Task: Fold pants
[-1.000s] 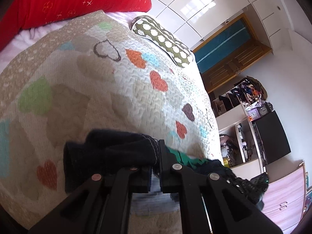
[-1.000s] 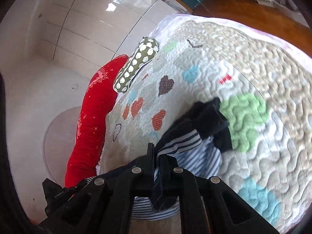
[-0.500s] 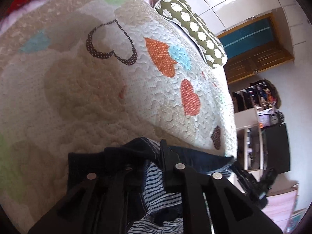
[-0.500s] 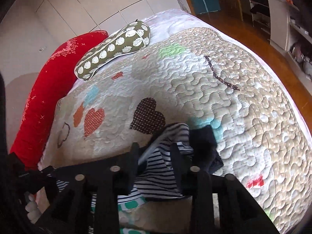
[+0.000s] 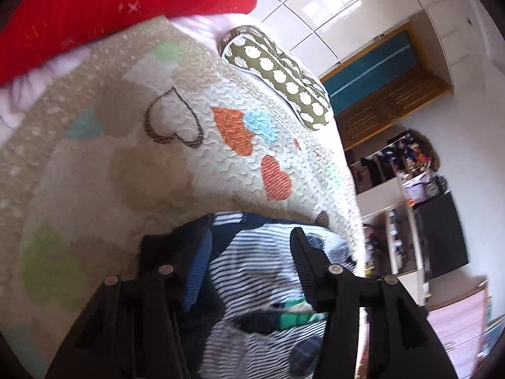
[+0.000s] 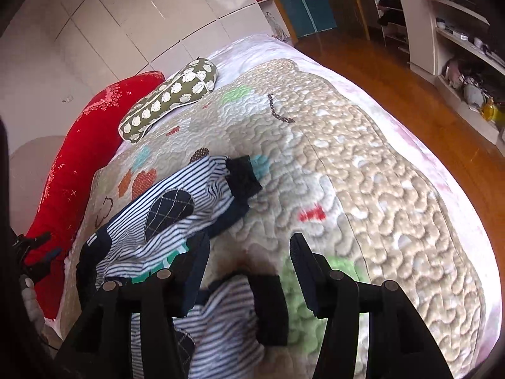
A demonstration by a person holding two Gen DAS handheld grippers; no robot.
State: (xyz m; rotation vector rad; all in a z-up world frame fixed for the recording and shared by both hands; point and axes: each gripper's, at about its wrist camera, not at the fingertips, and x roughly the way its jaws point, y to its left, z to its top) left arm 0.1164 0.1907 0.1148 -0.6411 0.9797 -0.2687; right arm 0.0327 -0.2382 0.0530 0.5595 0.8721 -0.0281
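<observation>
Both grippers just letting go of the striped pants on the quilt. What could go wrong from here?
1. The left hand-held gripper has jaws opening with the striped pants still between them; pulling back may snag the fabric and undo the fold.
2. The two dark cuffs, far cuff and near cuff, lie well apart, so the legs look misaligned.
3. The pants lie close to the quilt edge near the red pillow; a tug might drag them off.

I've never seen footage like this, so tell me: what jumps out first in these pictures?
Black two-fingered tools fill the foreground: the left tool and right tool, jaws opening above small striped pants that lie on the bed. Under them spreads a quilt dotted with colourful hearts, with a long red pillow and a green spotted cushion at its head.
</observation>
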